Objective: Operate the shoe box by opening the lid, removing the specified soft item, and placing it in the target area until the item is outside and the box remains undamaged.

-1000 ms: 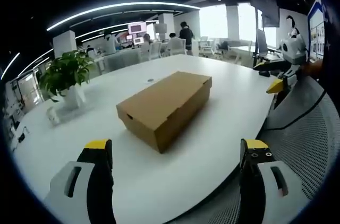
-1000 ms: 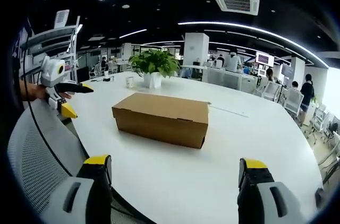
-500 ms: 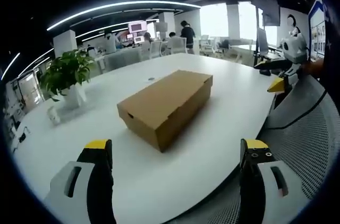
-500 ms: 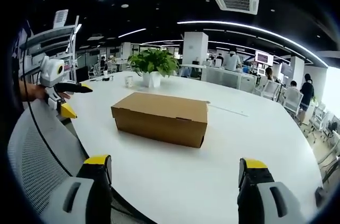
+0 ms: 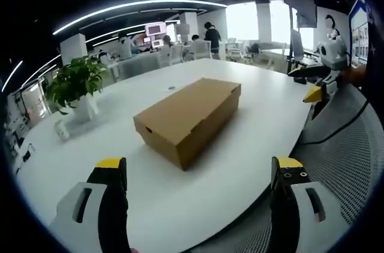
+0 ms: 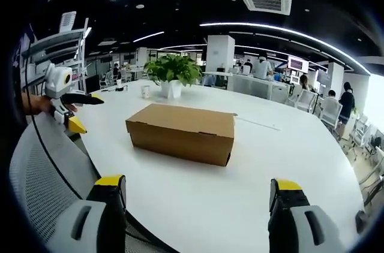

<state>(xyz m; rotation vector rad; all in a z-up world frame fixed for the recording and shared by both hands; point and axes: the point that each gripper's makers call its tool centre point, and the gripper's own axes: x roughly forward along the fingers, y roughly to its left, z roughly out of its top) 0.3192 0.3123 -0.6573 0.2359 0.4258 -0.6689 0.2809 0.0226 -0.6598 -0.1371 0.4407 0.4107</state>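
Observation:
A brown cardboard shoe box (image 5: 189, 116) lies on the white table (image 5: 252, 139) with its lid down; nothing of its contents shows. The left gripper (image 5: 198, 172) is open, its jaws wide apart near the table's edge, well short of the box. In the right gripper view the same box (image 6: 181, 132) sits mid-table, and the right gripper (image 6: 195, 190) is open too, held back from it. The right gripper (image 5: 327, 73) shows at the far right of the left gripper view, and the left gripper (image 6: 66, 94) at the left of the right gripper view, with a hand on it.
A potted green plant (image 5: 75, 88) in a white pot stands on the table behind the box, also seen as the plant (image 6: 174, 73) beside a small white cup (image 6: 146, 92). A grey mesh chair (image 6: 42, 175) lies close under the grippers. People and desks fill the background.
Both views have shifted only slightly; the box, its lid and both open grippers stay as they were.

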